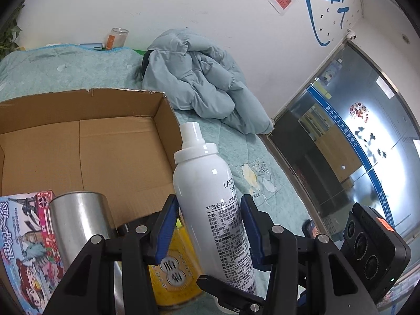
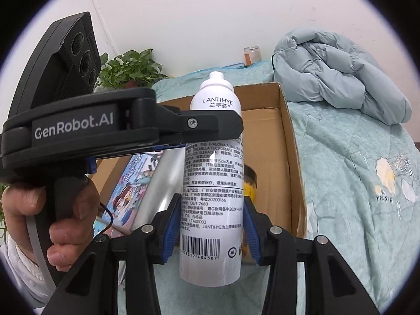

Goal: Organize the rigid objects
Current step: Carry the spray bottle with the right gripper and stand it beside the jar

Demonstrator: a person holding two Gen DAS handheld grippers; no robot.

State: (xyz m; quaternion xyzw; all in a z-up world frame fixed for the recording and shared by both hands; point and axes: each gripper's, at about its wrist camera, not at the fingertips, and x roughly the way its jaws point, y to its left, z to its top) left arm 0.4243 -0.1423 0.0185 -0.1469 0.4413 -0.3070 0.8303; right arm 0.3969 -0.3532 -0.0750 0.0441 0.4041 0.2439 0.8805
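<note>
**White spray bottle: clamped by both grippers at the near right corner of the box**

The white spray bottle (image 1: 210, 197), a smooth glossy metal cylinder with a domed shoulder and a white plastic nozzle, stands upright in the air. The left gripper (image 1: 207, 225) pinches it at mid-body, its ribbed blue pads (image 1: 165, 231) pressed against the printed label on both sides. The right gripper (image 2: 211, 229) pinches the same bottle lower down, near the barcode, with its blue pads (image 2: 170, 233) flat on the cylinder wall. Both gripper frames are matte black plastic with round metal pivot pins.

The bottle hangs over the near right corner of an open corrugated cardboard box (image 1: 78, 136), above a yellow tin (image 1: 173, 270) with a dark rim. To the left of the bottle, inside the box, lie a brushed-metal cylinder (image 1: 78, 223) and a flat printed cartoon carton (image 1: 23, 249).

The box rests on a quilted teal blanket (image 2: 354, 210) with embroidered patches. Far right lies a crumpled pale blue puffer jacket (image 1: 199, 78). At the far edge stand a glass jar (image 1: 116, 38) and, at far left, a leafy potted plant (image 2: 128, 69).
</note>
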